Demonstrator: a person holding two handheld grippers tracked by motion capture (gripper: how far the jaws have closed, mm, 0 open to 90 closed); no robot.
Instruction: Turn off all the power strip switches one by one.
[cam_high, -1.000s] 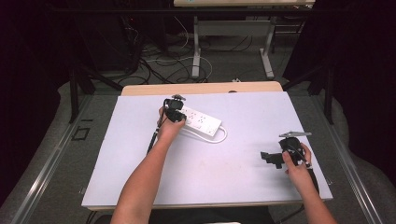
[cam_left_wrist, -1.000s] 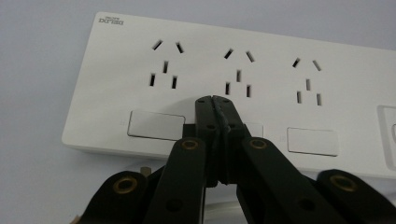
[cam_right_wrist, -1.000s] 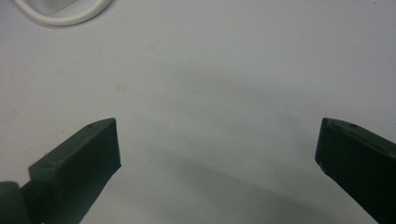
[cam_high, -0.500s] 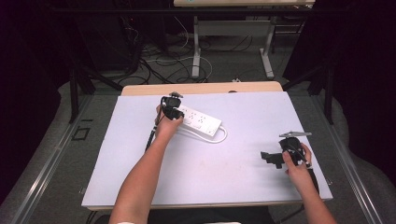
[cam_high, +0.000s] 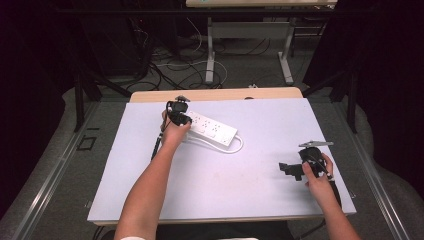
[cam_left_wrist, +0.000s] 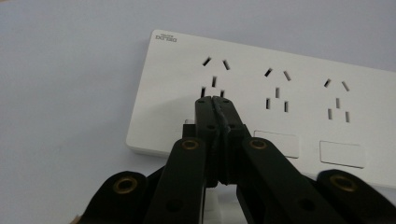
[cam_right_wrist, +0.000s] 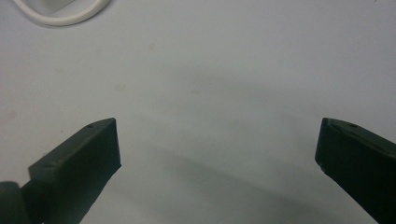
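My left gripper has its two black jaws pressed fully together with nothing between them, tips poised over the left-end switch of the white plastic three-socket power strip, which lies far left of centre on the pale grey table mat. Since half a second ago this hand has barely shifted along the strip's left end, so I judge the press is not yet finished. My right gripper rests well apart at the near right, jaws wide open and empty, above bare mat
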